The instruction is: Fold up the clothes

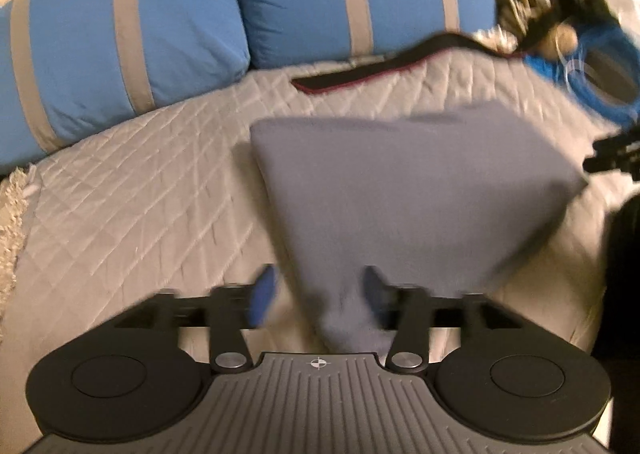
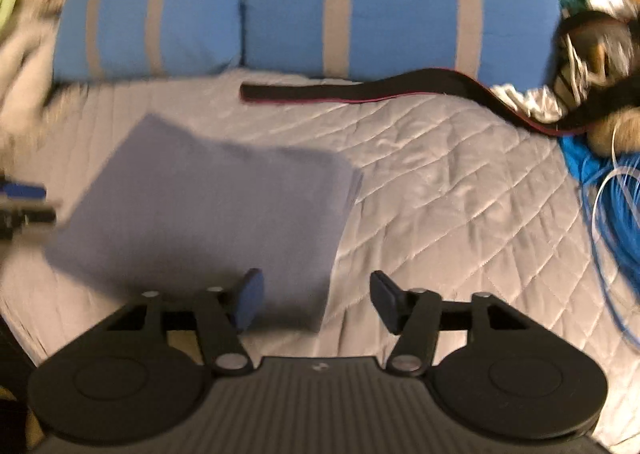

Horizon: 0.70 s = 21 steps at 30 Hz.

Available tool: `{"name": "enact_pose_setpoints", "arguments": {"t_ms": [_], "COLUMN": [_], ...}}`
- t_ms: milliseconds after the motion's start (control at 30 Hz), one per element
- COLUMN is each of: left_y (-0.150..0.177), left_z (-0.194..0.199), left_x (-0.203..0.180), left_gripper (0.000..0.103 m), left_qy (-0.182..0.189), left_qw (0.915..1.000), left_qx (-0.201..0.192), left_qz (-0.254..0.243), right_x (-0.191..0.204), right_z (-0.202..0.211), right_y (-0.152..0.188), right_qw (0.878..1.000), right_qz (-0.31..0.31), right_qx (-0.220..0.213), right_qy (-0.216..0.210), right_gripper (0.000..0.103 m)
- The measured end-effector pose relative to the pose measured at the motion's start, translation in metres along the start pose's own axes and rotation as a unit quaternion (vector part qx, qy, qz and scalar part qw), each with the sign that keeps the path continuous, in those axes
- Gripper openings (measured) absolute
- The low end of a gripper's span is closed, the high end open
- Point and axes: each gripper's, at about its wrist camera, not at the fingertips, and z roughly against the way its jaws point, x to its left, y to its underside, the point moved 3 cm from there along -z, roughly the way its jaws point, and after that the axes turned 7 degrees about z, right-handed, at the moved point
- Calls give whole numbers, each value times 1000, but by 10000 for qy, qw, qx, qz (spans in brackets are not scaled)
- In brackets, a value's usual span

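Grey folded cloth (image 1: 400,190) is lying on the quilted bed cover (image 1: 140,194); your left gripper (image 1: 318,296) is standing wide around its near corner, while your right gripper (image 2: 316,300) is hovering open, holding nothing.

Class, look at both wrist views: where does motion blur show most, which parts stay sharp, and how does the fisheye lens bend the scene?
Left wrist view: the grey cloth and the clutter at top right smear, while the left gripper body stays crisp. Right wrist view: the upper left corner blurs most, the right gripper stays sharp. In both views the blue pillows and quilt bow outward toward dark rounded corners.
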Motion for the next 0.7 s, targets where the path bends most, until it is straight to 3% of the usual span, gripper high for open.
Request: {"name": "enact_pose_setpoints", "arguments": {"t_ms": [100,200,400,500,700], "left_y": [-14,-23,-17,-13,-16], "left_z": [-11,-35,-91,-100,-116], "left_x": [19,44,78,85,88], "left_gripper": [61,61,62,64,63], "left_qy": [251,715,1830,2159,2670], "left_qw": [9986,9900,9476,9320,9063], "left_qx": [63,311,1028,1012,1202], "left_qz": [463,1173,2408,2729,3047], "right_x": [-18,-35,-69,-84,-82], "right_z": [-19,-41,-84,-104,-119], "right_y": [-5,-8,-16,-18,-16], "right_qw": [9977,9907,9628,9437,9203], "right_qz": [-475,-927,-1815,-2207,-2484], "right_qx": [128,293,619,766,666], "right_qy": [-471,-954,-1905,-2342,-2949], "right_gripper": [79,81,86,86,85]}}
